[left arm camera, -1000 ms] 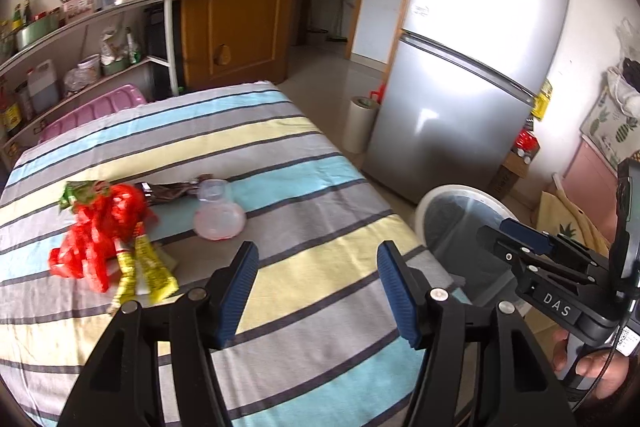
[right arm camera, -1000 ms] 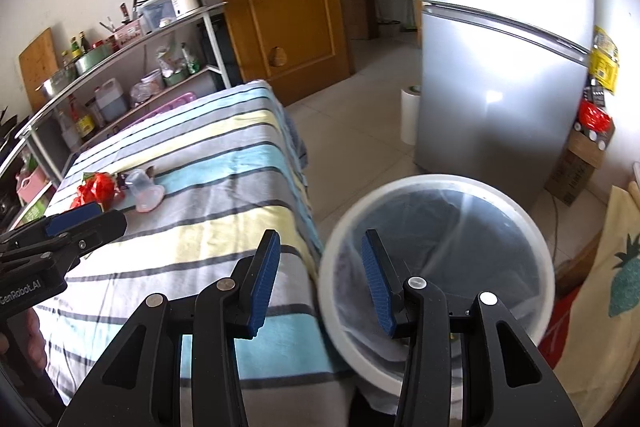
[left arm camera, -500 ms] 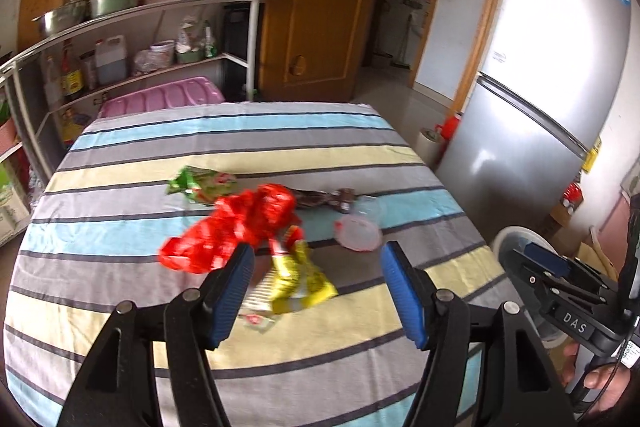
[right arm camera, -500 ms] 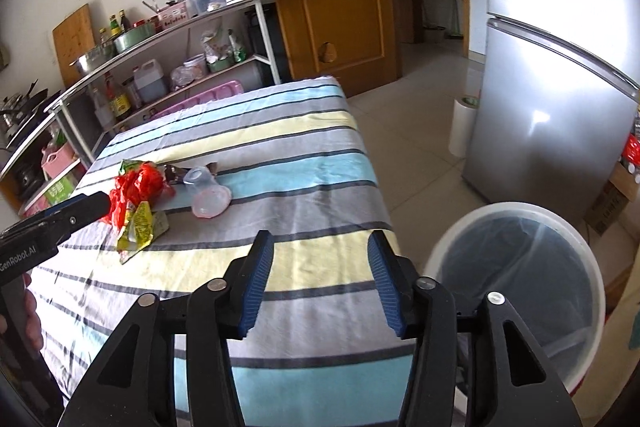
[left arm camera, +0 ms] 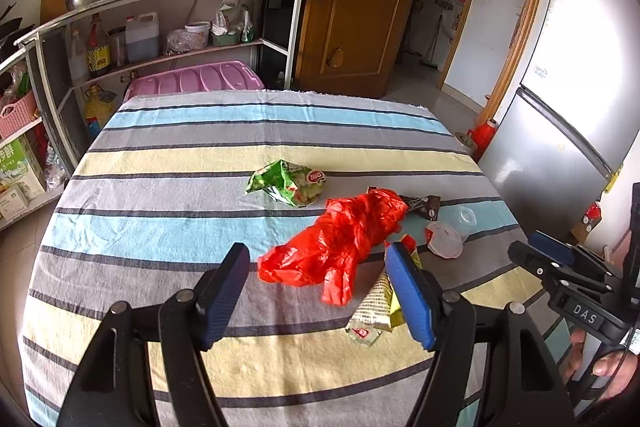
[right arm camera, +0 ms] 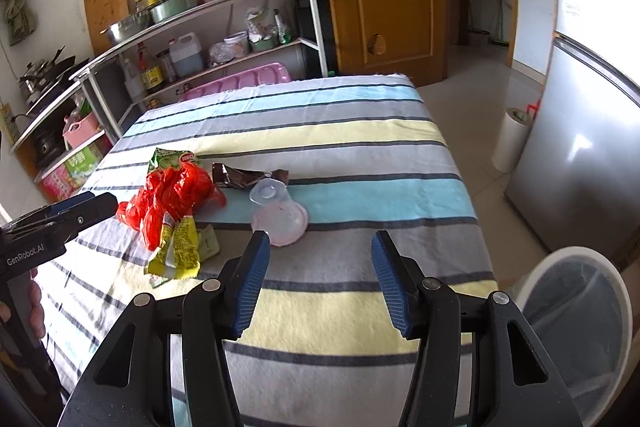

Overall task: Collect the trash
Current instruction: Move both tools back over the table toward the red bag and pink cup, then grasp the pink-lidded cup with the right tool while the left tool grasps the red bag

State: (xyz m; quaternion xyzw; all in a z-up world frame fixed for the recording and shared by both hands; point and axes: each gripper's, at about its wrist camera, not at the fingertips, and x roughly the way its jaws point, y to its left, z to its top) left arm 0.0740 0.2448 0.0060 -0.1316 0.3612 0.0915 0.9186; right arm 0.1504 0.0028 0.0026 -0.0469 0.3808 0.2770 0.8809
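The trash is lying bunched near the middle of the striped surface (left arm camera: 168, 235): a red plastic bag (left arm camera: 340, 243), a green snack packet (left arm camera: 290, 183) at its 11 o'clock, a brown wrapper (right arm camera: 244, 175) and a tipped clear cup (right arm camera: 280, 213) toward 3 o'clock, and yellow wrappers (right arm camera: 178, 247) at 6 o'clock. Nothing is being held yet; this looks like the reach before a first pick. The left gripper (left arm camera: 320, 297) is opening its fingers with the red bag lying beyond them, untouched. The right gripper (right arm camera: 316, 281) is also opening, empty, facing the cup. Next, each probably needs to descend and close on one piece, then carry it to the white bin (right arm camera: 576, 311) at the surface's 4 o'clock.
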